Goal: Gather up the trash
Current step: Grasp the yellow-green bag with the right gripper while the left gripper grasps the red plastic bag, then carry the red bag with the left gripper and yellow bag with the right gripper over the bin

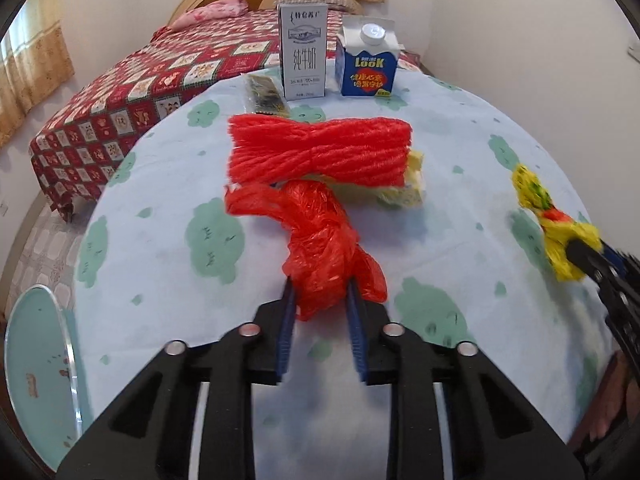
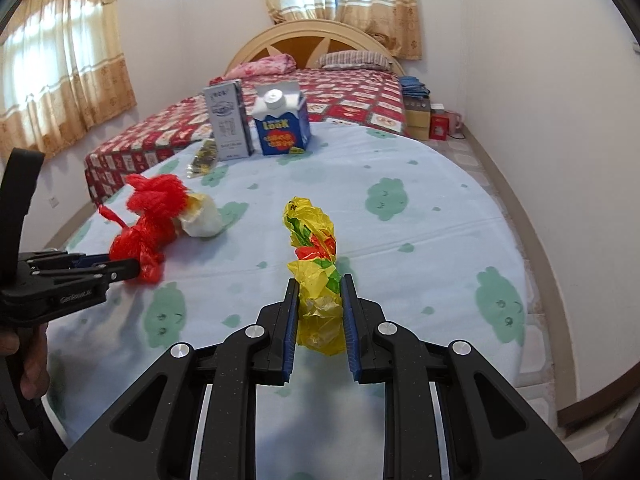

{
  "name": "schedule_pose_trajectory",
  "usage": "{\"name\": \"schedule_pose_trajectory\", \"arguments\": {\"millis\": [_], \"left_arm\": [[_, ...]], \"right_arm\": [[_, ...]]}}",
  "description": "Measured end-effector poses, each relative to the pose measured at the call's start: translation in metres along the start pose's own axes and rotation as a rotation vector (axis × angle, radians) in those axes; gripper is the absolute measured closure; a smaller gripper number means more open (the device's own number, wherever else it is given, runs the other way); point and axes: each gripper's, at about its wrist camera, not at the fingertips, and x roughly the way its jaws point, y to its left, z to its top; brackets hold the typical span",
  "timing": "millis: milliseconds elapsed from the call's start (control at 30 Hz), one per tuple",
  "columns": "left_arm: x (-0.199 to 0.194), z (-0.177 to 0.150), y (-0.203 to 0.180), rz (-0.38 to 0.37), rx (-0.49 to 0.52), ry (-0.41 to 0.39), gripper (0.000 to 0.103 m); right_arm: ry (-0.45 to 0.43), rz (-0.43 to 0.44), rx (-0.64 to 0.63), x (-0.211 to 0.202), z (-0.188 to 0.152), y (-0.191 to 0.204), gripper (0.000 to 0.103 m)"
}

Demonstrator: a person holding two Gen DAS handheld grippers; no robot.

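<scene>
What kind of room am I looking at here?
Most likely a home bedroom: a bed with a red patterned cover and arched headboard, curtained windows, and a cloth-covered table up front.

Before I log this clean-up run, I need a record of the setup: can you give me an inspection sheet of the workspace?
Surface: round table under a pale blue cloth with green prints.
Job's things: red plastic bag between the left hand-held gripper fingers; yellow plastic bag between the right hand-held gripper fingers; red foam netting over a yellowish wrapper.
Clutter: tall white milk carton, blue LOOK carton, and a dark snack packet lying flat, at the far edge.
Grippers: both shut on their bags.
Cables: nothing seen.
Surroundings: bed with red patterned cover, curtained windows, boxes by the wall.
</scene>
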Motion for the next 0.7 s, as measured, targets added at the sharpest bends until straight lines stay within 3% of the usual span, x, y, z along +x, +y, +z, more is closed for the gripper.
{"name": "schedule_pose_trajectory", "arguments": {"millis": [267, 700], "left_arm": [[-0.055, -0.039, 0.042, 0.032, 0.001, -0.052, 0.081], [-0.099, -0.071, 0.102, 0.104, -0.066, -0.151, 0.081]], "right_arm": [[-0.058, 0.037, -0.052, -0.015, 0.005, 0.035, 0.082], [-0.110, 0.119, -0.172, -0.020, 0.007, 0.115, 0.082]]}}
